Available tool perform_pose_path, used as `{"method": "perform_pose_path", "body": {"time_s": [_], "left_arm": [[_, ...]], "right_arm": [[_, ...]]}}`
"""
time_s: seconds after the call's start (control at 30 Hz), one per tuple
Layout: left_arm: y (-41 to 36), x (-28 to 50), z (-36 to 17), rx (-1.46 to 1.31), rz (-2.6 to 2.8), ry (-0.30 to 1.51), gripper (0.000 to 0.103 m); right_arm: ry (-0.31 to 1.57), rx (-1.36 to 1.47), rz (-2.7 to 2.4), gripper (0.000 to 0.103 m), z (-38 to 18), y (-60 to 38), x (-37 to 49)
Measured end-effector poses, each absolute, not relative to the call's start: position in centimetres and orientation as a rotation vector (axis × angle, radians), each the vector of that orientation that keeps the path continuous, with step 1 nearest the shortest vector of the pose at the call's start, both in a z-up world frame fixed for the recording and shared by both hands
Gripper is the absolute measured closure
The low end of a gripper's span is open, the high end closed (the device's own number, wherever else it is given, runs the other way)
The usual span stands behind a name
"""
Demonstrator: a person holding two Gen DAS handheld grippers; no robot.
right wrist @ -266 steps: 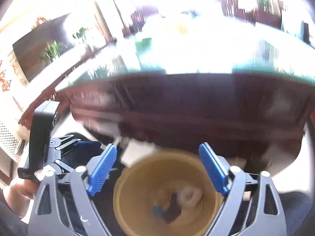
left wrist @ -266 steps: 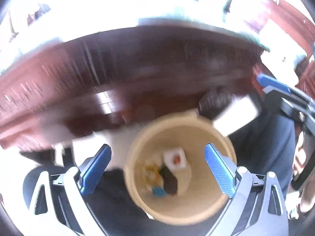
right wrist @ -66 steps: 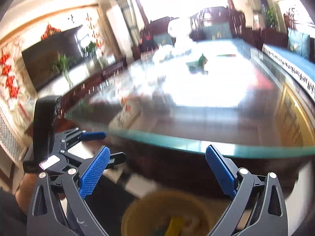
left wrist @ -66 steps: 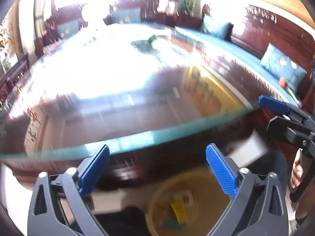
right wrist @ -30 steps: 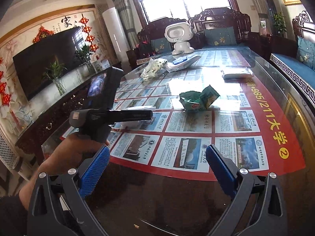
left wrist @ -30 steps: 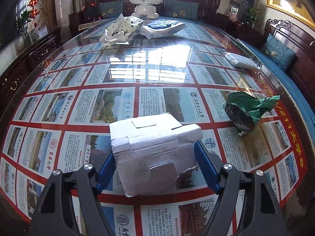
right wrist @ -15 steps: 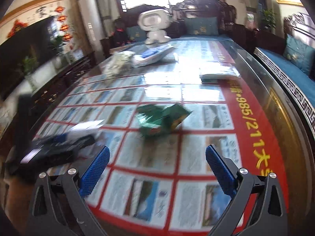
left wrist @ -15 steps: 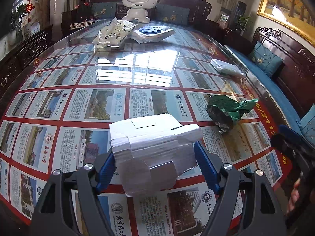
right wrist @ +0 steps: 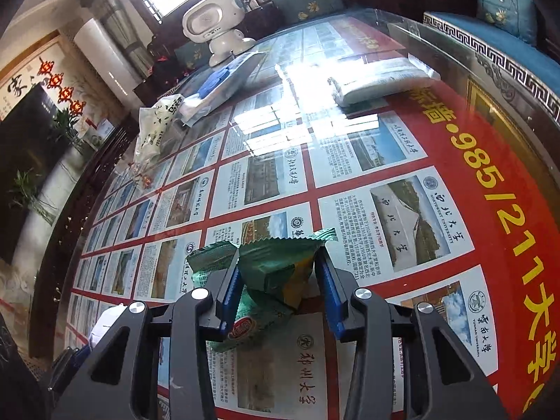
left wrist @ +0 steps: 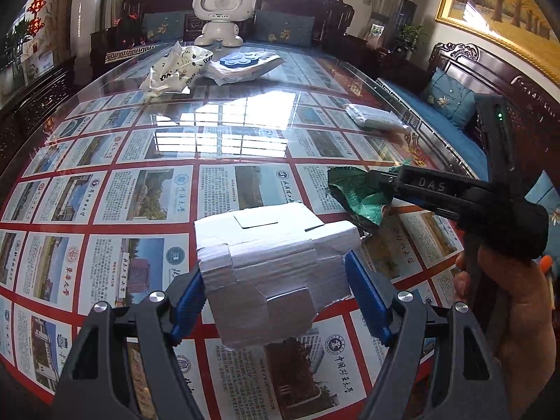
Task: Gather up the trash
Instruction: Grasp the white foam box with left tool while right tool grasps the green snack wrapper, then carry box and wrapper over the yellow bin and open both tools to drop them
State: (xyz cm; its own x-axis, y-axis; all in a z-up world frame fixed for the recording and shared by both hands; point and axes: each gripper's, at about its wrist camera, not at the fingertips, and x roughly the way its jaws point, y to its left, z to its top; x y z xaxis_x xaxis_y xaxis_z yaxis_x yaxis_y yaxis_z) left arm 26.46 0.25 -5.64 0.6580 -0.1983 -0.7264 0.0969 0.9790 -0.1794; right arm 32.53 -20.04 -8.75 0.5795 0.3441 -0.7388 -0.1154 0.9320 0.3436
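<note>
My left gripper (left wrist: pixel 274 290) is shut on a crumpled white cardboard box (left wrist: pixel 273 269), held just above the glass-topped table (left wrist: pixel 140 189). My right gripper (right wrist: pixel 280 276) is shut on a green snack wrapper (right wrist: pixel 276 266) that still lies on the table. In the left wrist view the right gripper (left wrist: pixel 388 189) reaches in from the right onto the same green wrapper (left wrist: pixel 357 196).
Further back on the table lie a white printed plastic bag (left wrist: pixel 175 70), a white packet with a blue logo (left wrist: pixel 241 64) and a flat white packet (left wrist: pixel 374 117). A white robot toy (left wrist: pixel 222 10) stands at the far end. A blue-cushioned wooden sofa (left wrist: pixel 451 105) runs along the right.
The right gripper has moved forward to the green wrapper and closed on it. The left gripper still holds the white box, shifted slightly right.
</note>
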Motion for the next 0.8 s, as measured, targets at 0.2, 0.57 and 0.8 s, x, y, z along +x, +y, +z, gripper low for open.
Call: {"method": "perform_pose_path", "body": {"time_s": [0.2, 0.57, 0.8], "left_arm": [[-0.1, 24.2, -4.3, -0.095, -0.177, 0.796, 0.028], [-2.2, 14.3, -0.4, -0.02, -0.26, 0.7, 0.028], [-4.1, 5.5, 1.2, 0.03, -0.353, 0.658, 0.028]], "right_arm": [[0.856, 0.213, 0.339, 0.069, -7.5, -20.3, 29.3], [0.698, 0.164, 0.461, 0.069, -0.8, -23.4, 16.1], [0.662, 0.139, 0.502, 0.068, 0.6, -25.6, 5.4]]}}
